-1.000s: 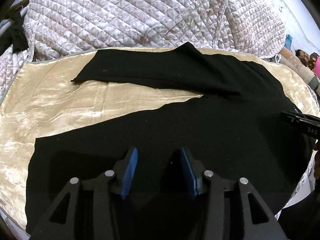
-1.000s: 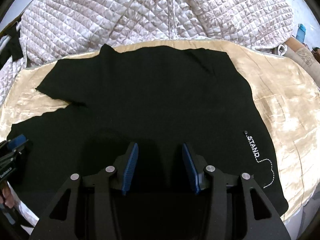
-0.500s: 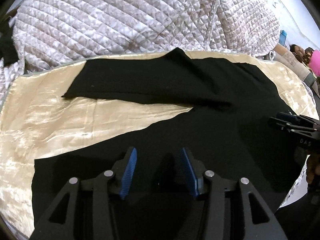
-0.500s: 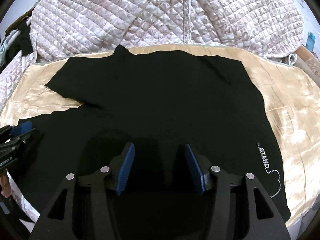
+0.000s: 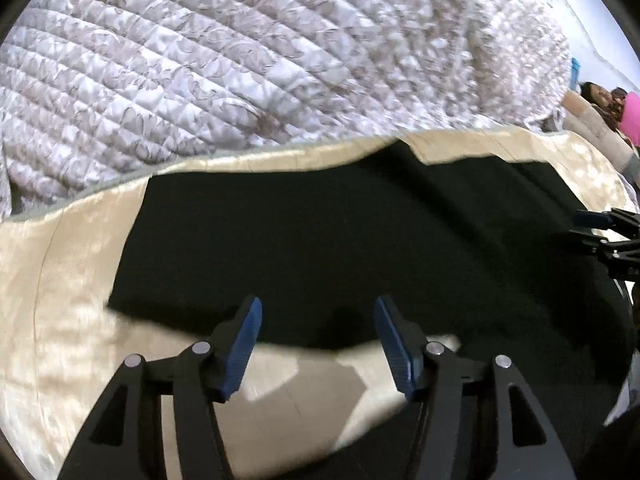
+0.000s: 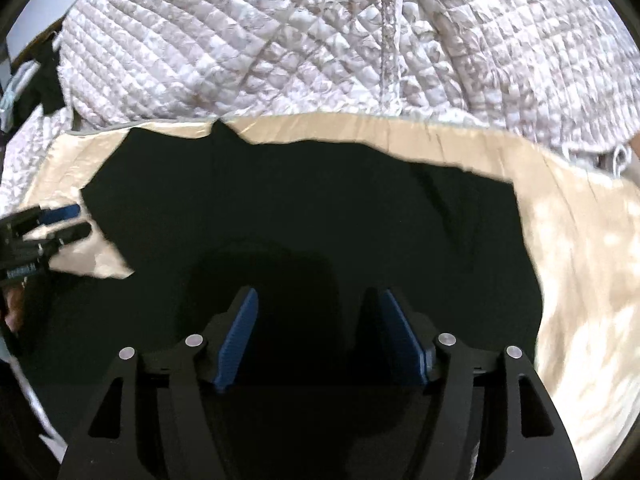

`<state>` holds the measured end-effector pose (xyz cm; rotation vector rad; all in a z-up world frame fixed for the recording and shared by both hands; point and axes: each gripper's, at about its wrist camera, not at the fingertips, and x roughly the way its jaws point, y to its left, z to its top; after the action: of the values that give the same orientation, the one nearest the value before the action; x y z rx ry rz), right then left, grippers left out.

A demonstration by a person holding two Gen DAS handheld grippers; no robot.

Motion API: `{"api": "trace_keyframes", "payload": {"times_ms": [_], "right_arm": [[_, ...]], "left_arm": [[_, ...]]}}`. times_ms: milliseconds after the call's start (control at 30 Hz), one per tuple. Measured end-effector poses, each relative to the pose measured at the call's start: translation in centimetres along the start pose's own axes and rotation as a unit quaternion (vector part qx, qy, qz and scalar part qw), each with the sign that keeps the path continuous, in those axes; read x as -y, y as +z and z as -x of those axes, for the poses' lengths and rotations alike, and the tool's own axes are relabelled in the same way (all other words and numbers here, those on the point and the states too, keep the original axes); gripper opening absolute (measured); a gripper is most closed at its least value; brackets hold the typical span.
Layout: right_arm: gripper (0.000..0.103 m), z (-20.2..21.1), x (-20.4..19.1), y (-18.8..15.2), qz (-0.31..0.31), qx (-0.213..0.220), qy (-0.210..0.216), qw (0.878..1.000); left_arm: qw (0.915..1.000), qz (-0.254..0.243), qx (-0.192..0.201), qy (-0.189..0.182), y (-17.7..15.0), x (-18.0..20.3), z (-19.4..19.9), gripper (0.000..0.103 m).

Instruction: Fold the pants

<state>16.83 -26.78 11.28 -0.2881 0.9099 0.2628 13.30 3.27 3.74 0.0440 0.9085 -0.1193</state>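
Left wrist view: my left gripper (image 5: 318, 312) has its jaws apart and opening, with nothing between the blue pads (image 5: 243, 346). The tips hang over the near edge of the black pants (image 5: 340, 248). The pants lie flat across the cream satin sheet (image 5: 60, 280), and bare sheet shows beneath and behind the pads. A white quilted blanket (image 5: 240, 60) is heaped along the far side of the sheet. My right gripper (image 5: 608, 236) enters at the right edge, over the pants. A person (image 5: 600, 96) is partly visible at the far right.

Right wrist view: my right gripper (image 6: 318, 308) has its jaws apart and opening, nothing clamped. Only the dark fabric of the pants (image 6: 320, 200) lies below the pads (image 6: 402, 340). My left gripper (image 6: 44, 232) appears at the left edge, over a bare wedge of sheet (image 6: 580, 280) beside the pants' edge. The frame is blurred.
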Motion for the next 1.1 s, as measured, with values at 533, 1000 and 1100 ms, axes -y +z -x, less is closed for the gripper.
{"api": "trace_keyframes", "payload": {"times_ms": [533,1000,1100], "right_arm": [[0.067,-10.7,4.0,9.8,0.028,-0.042,0.013,0.999],[0.009,-6.5,2.5,9.1,0.044,0.01,0.008,0.999],[0.009,-2.6,2.2,8.2,0.033,0.042,0.018,0.998]], "left_arm": [[0.9994,0.006,-0.021,0.026,7.0,-3.1,-10.9,0.076],[0.9985,-0.01,0.032,0.044,7.6,-1.5,-6.6,0.005],[0.9974,0.011,0.063,0.033,6.9,-1.9,-2.4,0.005]]}}
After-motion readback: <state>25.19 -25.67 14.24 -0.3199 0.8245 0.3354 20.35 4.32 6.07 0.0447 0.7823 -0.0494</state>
